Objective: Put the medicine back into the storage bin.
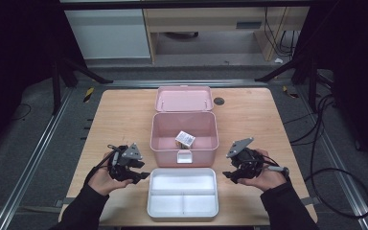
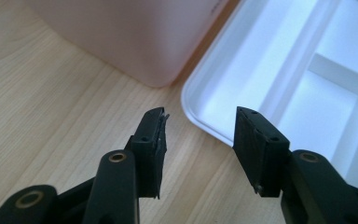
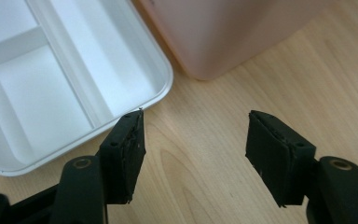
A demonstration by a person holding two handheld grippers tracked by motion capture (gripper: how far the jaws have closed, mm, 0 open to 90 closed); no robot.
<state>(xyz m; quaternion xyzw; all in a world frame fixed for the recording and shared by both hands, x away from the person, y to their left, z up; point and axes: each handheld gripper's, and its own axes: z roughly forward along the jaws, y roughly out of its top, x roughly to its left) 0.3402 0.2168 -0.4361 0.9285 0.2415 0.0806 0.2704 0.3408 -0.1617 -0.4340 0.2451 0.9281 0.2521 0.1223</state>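
High view: both grippers flank the white divided tray (image 1: 182, 212), the left gripper (image 1: 139, 176) and right gripper (image 1: 228, 175) each with jaws apart and nothing between them. The pink box (image 1: 159, 129) stands open just behind the tray, touching it or nearly so, with a small carton (image 1: 185, 139) inside. Judgement: this is the approach stage, nothing yet grasped. The next move likely calls for closing on the tray rim (image 2: 200, 119) from both sides, level and together.

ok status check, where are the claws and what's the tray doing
Left claw open, empty, at white tray's left edge. Right claw open, empty, at its right. Small box in open pink case. Nothing between.
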